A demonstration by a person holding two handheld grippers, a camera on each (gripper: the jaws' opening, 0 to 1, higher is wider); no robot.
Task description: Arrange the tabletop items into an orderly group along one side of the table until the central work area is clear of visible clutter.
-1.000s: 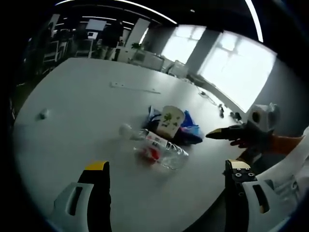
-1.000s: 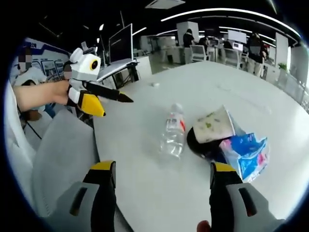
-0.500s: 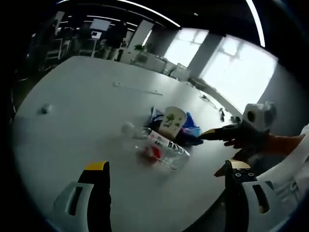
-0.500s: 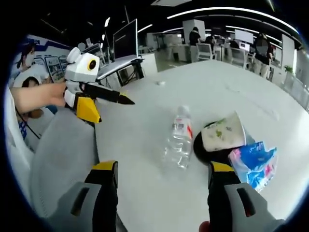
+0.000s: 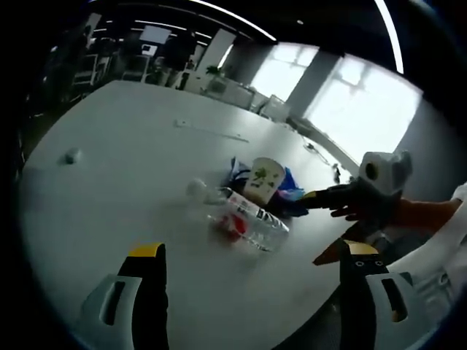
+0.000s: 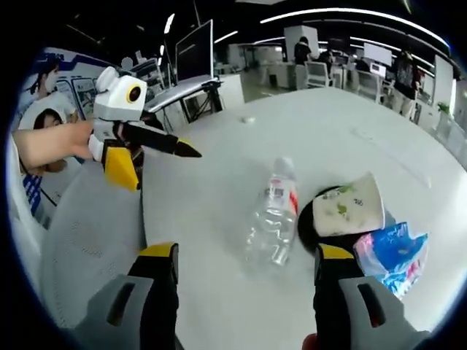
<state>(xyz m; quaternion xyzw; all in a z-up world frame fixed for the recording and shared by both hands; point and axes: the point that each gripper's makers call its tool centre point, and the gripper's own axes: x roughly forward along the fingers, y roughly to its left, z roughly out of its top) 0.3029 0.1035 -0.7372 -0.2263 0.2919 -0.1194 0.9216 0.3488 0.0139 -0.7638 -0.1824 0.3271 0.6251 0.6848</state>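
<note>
A clear plastic bottle (image 5: 244, 219) (image 6: 273, 219) lies on its side on the white table (image 5: 109, 197). Beside it a paper cup with a green print (image 5: 263, 179) (image 6: 350, 208) rests tilted on a black item (image 6: 308, 222) and a blue packet (image 6: 390, 251) (image 5: 292, 195). My left gripper (image 5: 253, 251) is open, short of the bottle, with nothing between its jaws; in the right gripper view the left gripper (image 6: 166, 171) hangs open over the table's edge. My right gripper (image 6: 244, 251) is open and empty just before the bottle; in the left gripper view the right gripper (image 5: 310, 227) sits close beside the pile.
A small white scrap (image 5: 71, 155) (image 6: 249, 119) lies far out on the table. A thin pale strip (image 5: 211, 131) lies behind the pile. A grey chair (image 6: 87, 233) stands at the table's near edge. Desks, monitors and people fill the room behind.
The right gripper has come nearer the pile, so the bottle and cup look larger in its view. The left gripper's view has shifted slightly. Both stay open; the items lie still.
</note>
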